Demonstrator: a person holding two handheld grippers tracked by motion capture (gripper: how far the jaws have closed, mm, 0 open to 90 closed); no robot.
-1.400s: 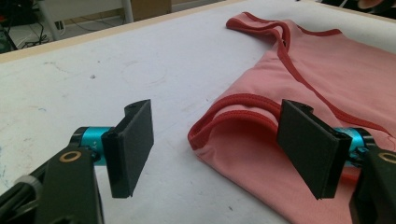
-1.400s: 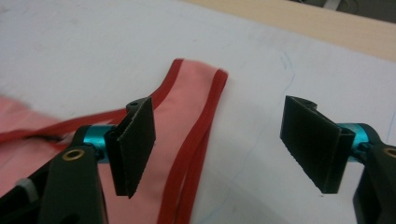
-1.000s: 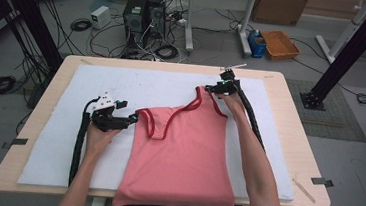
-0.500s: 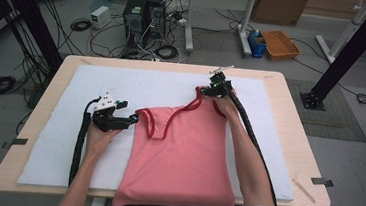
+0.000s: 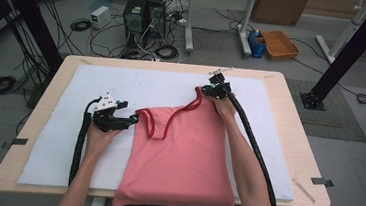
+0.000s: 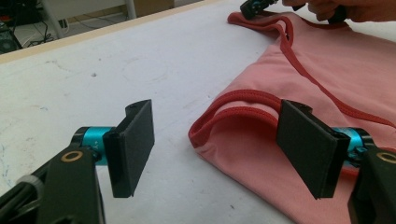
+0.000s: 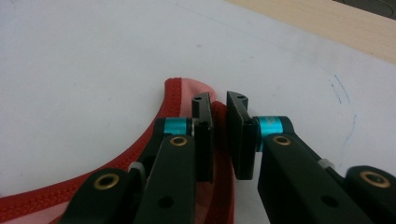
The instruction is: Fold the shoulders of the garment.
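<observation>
Our right gripper [image 7: 219,135] has just been closing its jaws, which now pinch the far strap of the pink tank top [image 5: 181,158] at one o'clock on the desk [image 5: 289,127]. Our left gripper [image 6: 219,149] stands wide open astride the near strap at nine o'clock, gripping nothing. No readable writing. A white mat [image 5: 67,143] lies beneath.

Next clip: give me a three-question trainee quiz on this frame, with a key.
1. True or false: the right gripper has its jaws closed on a strap of the pink tank top.
2. What lies between the left gripper's open jaws: A) the other strap, B) a cable, C) a wooden stick?
3. What colour is the mat under the top?

Key: 1 true; 2 A; 3 white.
</observation>
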